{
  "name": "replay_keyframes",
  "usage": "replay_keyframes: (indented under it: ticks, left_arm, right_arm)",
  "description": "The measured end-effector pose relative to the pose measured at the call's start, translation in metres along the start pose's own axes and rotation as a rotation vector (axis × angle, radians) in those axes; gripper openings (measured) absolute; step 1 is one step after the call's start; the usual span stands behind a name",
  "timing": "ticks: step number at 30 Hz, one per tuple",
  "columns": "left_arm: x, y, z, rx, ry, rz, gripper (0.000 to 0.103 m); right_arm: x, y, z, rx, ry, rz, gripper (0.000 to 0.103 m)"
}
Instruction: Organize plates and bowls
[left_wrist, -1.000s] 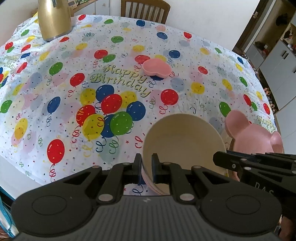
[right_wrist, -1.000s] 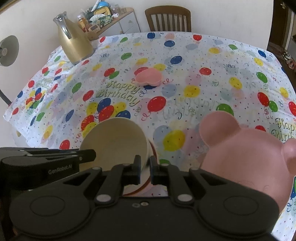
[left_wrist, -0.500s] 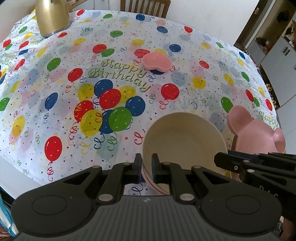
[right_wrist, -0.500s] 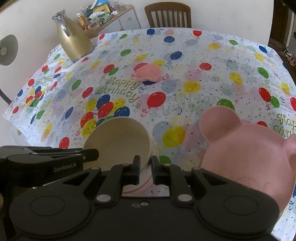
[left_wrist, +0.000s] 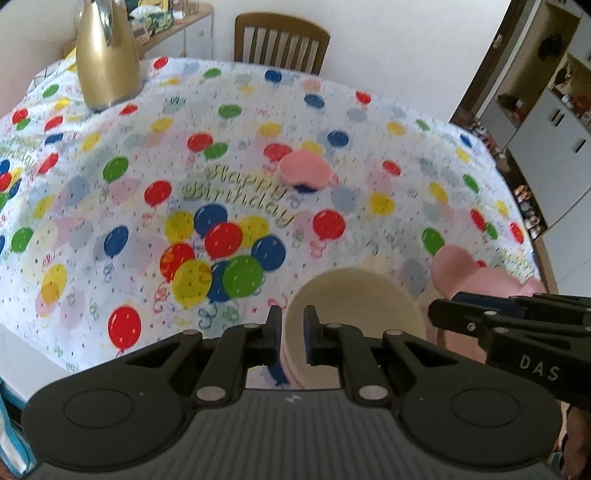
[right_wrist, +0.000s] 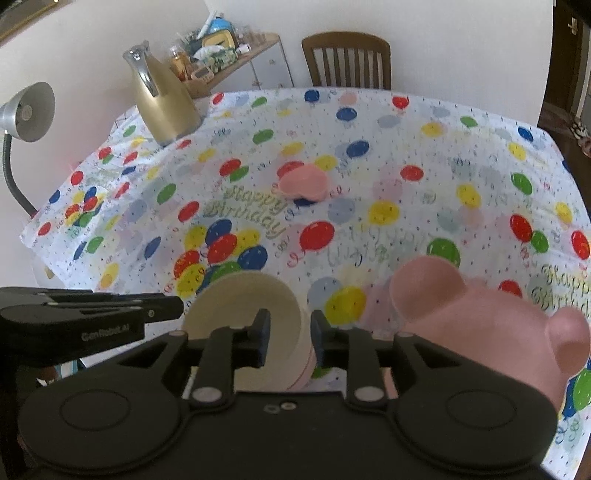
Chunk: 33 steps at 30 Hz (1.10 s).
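The round cream plastic bowl (left_wrist: 354, 314) is pinched at its near-left rim by the left gripper (left_wrist: 293, 332), nested over a pink dish just left of the pink bear-eared plate (right_wrist: 480, 328). Its right rim is straddled by the right gripper (right_wrist: 288, 336), whose jaws are opening, pads apparently clear.

The right claw (right_wrist: 287, 338) is opening around the cream bowl's (right_wrist: 243, 317) rim; both claws have lifted it higher.

Matt cream bowl (left_wrist: 354, 306); shiny gold metal jug (left_wrist: 105, 59).
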<state>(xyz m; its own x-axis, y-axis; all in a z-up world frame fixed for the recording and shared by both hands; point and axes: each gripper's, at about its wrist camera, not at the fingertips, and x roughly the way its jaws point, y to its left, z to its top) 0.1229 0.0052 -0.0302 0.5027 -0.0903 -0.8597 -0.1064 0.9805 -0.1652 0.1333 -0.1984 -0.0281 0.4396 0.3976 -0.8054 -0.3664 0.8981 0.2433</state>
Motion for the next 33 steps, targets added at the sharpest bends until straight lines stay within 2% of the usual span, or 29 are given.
replay_keyframes:
  ticks: [3, 9, 11, 13, 17, 20, 23, 28, 33]
  left_arm:
    - [-0.003, -0.001, 0.01, 0.009, -0.023, -0.015, 0.018]
    - [0.001, 0.005, 0.034, 0.041, -0.058, -0.054, 0.037]
    - [0.004, 0.01, 0.043, 0.046, -0.073, -0.059, 0.057]
    - [0.006, 0.016, 0.053, 0.056, -0.096, -0.063, 0.062]
    - [0.021, 0.029, 0.074, 0.067, -0.089, -0.08, 0.064]
    - [0.035, 0.039, 0.09, 0.071, -0.087, -0.083, 0.069]
    - [0.051, 0.049, 0.106, 0.066, -0.071, -0.094, 0.07]
    - [0.078, 0.06, 0.131, 0.062, -0.029, -0.12, 0.07]
    - [0.106, 0.065, 0.15, 0.076, -0.008, -0.129, 0.07]
  right_arm:
    - [-0.004, 0.002, 0.007, -0.004, -0.022, -0.01, 0.03]
    - [-0.004, 0.004, 0.029, -0.004, -0.072, -0.026, 0.04]
    - [-0.001, 0.005, 0.04, 0.007, -0.094, -0.037, 0.047]
    - [0.003, 0.006, 0.049, 0.012, -0.114, -0.046, 0.053]
    - [0.015, 0.007, 0.068, 0.046, -0.154, -0.087, 0.073]
    - [0.026, 0.005, 0.079, 0.084, -0.161, -0.107, 0.081]
    - [0.04, 0.001, 0.092, 0.111, -0.164, -0.122, 0.087]
    - [0.064, -0.008, 0.11, 0.181, -0.141, -0.113, 0.088]
    - [0.091, -0.018, 0.125, 0.236, -0.121, -0.142, 0.088]
